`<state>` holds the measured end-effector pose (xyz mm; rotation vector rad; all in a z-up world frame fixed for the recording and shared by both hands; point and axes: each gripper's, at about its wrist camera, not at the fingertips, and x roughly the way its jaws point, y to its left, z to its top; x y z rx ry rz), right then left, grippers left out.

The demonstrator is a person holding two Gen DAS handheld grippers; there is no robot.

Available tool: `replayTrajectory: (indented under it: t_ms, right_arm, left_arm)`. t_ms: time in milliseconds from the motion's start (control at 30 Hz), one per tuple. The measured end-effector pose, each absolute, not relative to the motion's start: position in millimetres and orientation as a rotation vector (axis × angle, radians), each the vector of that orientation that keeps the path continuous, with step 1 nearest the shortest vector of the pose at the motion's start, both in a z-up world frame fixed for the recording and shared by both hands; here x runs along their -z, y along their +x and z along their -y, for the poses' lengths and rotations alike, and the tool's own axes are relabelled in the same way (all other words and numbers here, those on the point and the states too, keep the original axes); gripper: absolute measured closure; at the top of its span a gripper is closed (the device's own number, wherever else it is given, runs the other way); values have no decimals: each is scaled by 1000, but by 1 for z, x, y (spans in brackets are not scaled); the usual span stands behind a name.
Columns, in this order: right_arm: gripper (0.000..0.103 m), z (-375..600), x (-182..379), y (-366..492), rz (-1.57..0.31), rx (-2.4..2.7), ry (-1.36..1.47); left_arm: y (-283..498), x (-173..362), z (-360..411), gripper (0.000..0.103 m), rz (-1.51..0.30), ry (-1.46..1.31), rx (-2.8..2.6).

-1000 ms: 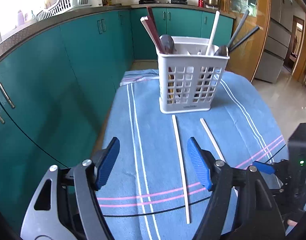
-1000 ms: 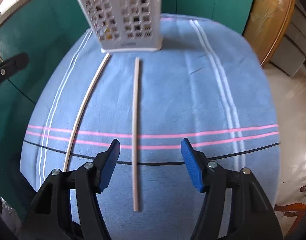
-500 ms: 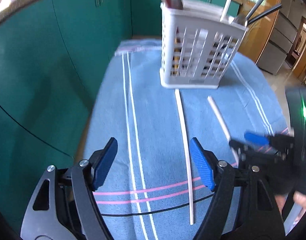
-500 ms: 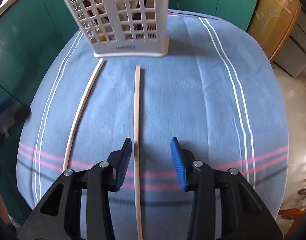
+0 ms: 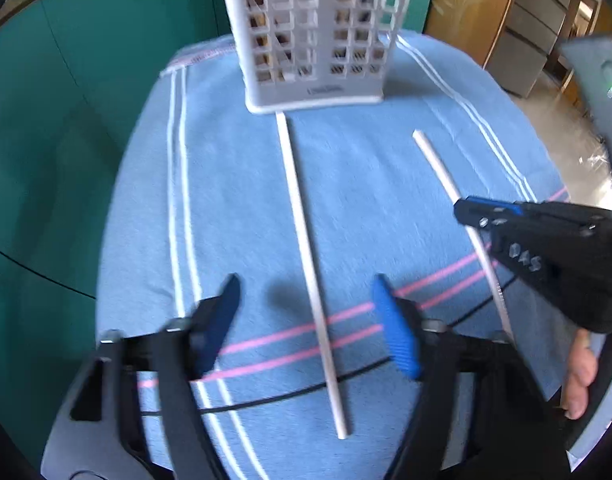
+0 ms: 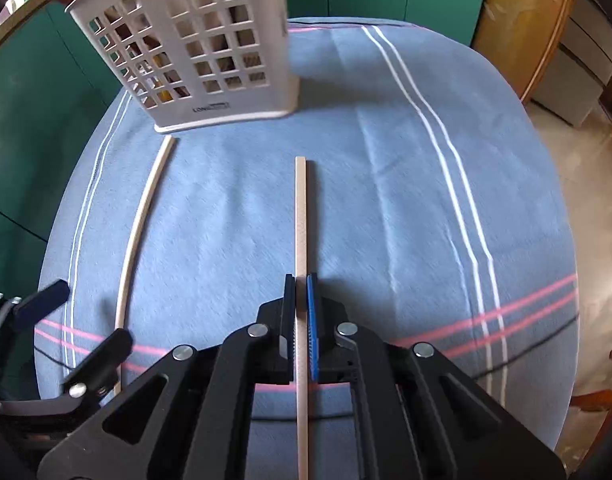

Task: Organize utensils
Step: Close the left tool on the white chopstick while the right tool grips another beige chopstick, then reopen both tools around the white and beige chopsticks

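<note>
Right tongs [image 6: 301, 286] clamp chopstick [image 6: 300, 220]; left tongs [image 5: 306, 300] closing astride second chopstick [image 5: 306, 248].

Black gripper [image 6: 301, 300] frames w/ silver screws, blue ribbed pads [image 5: 394, 340].

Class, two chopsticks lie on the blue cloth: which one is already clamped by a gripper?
The chopstick farther from the basket; the right gripper pinches it. The other chopstick lies unclamped.
</note>
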<state>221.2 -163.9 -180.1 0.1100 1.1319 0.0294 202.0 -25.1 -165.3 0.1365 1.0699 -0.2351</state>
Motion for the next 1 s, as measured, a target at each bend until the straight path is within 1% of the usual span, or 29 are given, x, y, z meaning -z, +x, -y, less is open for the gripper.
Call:
replayTrajectory:
  t_ms: [33,100,133,167,233,533,800,833,867,933,1000]
  right_arm:
    - [97,167,181,219,-1134,-31,122]
    - [97,169,181,215,-1134,-36,137]
    - [97,169,182,214,-1133,-38,139]
    - [97,170,182,213,-1131,-39,140]
    - [97,170,182,210,-1129,-41,145]
    - [97,175,183,203,-1115,-66,161]
    - [97,174,184,191,-1149,-119,151]
    - [95,174,184,190,-1151,-126,149]
    - [87,174,184,190,-1152,-126,149]
    - [77,173,181,189,-1140,-124,146]
    - [77,172,178,195,-1134,-115,140]
  left_arm:
    - [203,170,26,62,-1087,135,240]
    - [200,173,28,68,-1081,152,235]
    - [199,172,28,74,-1080,153,234]
    - [198,172,26,86,-1082,142,233]
    - [198,171,21,97,-1092,113,234]
    - [171,173,4,98,-1095,115,241]
    - [148,168,-6,98,-1117,110,271]
    - [150,164,-8,98,-1109,108,270]
    - [151,161,-9,98,-1100,107,269]
    - [161,152,-10,98,-1074,109,265]
    - [176,144,-8,96,-1049,110,264]
